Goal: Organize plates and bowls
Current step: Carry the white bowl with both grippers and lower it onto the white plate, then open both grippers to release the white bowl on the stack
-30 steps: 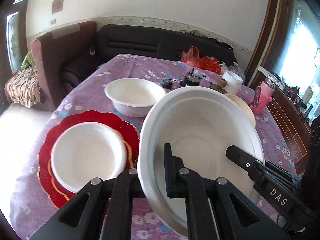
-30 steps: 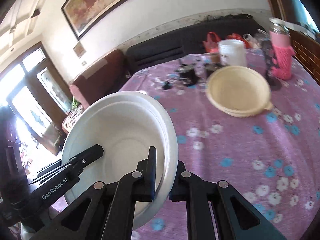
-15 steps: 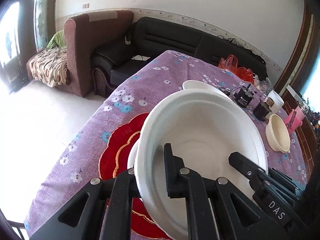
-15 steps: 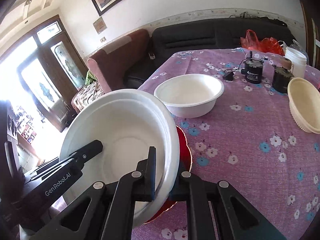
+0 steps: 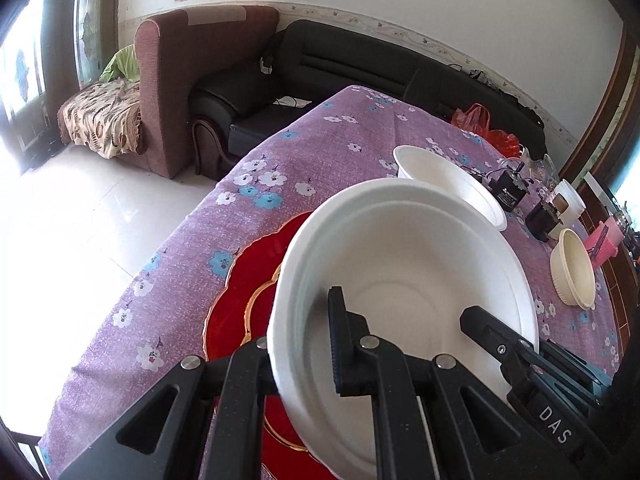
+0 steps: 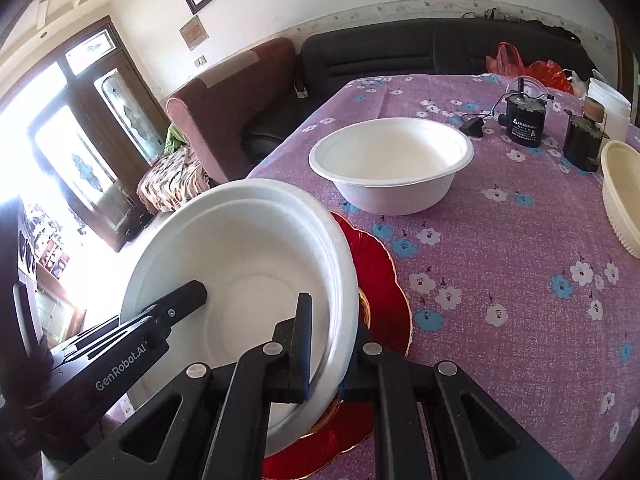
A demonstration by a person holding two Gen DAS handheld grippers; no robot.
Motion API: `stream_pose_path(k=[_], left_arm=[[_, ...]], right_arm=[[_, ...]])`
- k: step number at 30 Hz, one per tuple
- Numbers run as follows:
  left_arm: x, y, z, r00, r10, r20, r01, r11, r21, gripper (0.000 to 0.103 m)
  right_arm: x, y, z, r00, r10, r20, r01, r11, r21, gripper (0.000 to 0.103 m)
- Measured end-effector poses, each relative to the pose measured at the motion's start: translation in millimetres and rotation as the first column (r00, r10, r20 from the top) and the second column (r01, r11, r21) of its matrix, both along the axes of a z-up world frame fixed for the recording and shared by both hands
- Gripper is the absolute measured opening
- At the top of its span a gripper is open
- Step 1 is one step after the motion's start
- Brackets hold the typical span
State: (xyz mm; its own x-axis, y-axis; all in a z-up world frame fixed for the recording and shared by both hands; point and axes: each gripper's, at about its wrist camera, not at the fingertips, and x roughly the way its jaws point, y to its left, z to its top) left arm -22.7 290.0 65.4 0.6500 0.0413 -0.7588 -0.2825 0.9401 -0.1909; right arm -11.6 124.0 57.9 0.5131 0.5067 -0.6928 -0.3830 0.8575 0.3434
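Both grippers hold one large white bowl by opposite sides of its rim, over a red gold-edged plate on the purple flowered table. My left gripper is shut on the bowl's left rim. My right gripper is shut on the right rim of the bowl. The red plate shows under it. The smaller white bowl that lay on the plate is hidden. A second large white bowl stands farther back.
A cream ribbed bowl sits at the right. Two small black devices with a cable, a white cup and a pink item stand at the far end. The table's left edge drops to the floor; sofas stand beyond.
Both grippers have carried the large white bowl leftwards, from beside the red plate to over it. It now covers the small white bowl on the plate.
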Motion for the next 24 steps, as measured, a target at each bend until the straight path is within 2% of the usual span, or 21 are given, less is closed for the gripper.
stream_pose_path(k=[2, 4, 5, 6, 8, 11, 17, 20, 22, 24], left_arm=[[0, -1, 0, 1.0, 0.009, 0.003, -0.009, 1.0, -0.004, 0.014], [-1, 0, 1, 1.0, 0.012, 0.007, -0.012, 1.0, -0.019, 0.022], [-2, 1, 3, 1.0, 0.016, 0.013, -0.016, 1.0, -0.023, 0.031], [-3, 1, 5, 1.0, 0.026, 0.018, -0.025, 1.0, -0.012, 0.048], [-6, 3, 9, 0.998, 0.046, 0.038, -0.045, 0.999, -0.005, 0.068], [-10, 10, 15, 0.996, 0.064, 0.062, -0.064, 0.998, -0.009, 0.069], [-18, 28, 21, 0.991, 0.103, 0.085, -0.098, 0.993, -0.06, 0.069], [-27, 34, 26, 0.989, 0.109, 0.102, -0.103, 0.992, -0.069, 0.069], [-33, 35, 30, 0.987, 0.112, 0.115, -0.105, 0.992, -0.068, 0.069], [-39, 36, 36, 0.985, 0.113, 0.128, -0.105, 0.992, -0.067, 0.069]], right_arm=[[-2, 2, 1, 1.0, 0.007, 0.006, -0.007, 1.0, 0.002, 0.012], [-3, 4, 1, 1.0, 0.013, 0.014, -0.013, 1.0, -0.001, 0.012], [-4, 5, 1, 1.0, 0.017, 0.018, -0.017, 1.0, 0.0, 0.012], [-5, 7, 1, 0.999, 0.023, 0.025, -0.023, 1.0, -0.004, 0.012], [-8, 12, 1, 0.999, 0.034, 0.038, -0.033, 0.999, -0.022, 0.012], [-11, 15, 0, 0.998, 0.036, 0.054, -0.034, 0.998, -0.045, 0.012], [-7, 14, -2, 0.998, 0.033, 0.046, -0.033, 0.999, -0.021, 0.014], [-7, 14, -1, 0.998, 0.038, 0.048, -0.038, 0.999, -0.007, 0.035], [-8, 14, 1, 0.998, 0.035, 0.061, -0.034, 0.999, -0.005, 0.058], [-11, 13, 5, 0.996, 0.021, 0.089, -0.02, 1.0, -0.011, 0.063]])
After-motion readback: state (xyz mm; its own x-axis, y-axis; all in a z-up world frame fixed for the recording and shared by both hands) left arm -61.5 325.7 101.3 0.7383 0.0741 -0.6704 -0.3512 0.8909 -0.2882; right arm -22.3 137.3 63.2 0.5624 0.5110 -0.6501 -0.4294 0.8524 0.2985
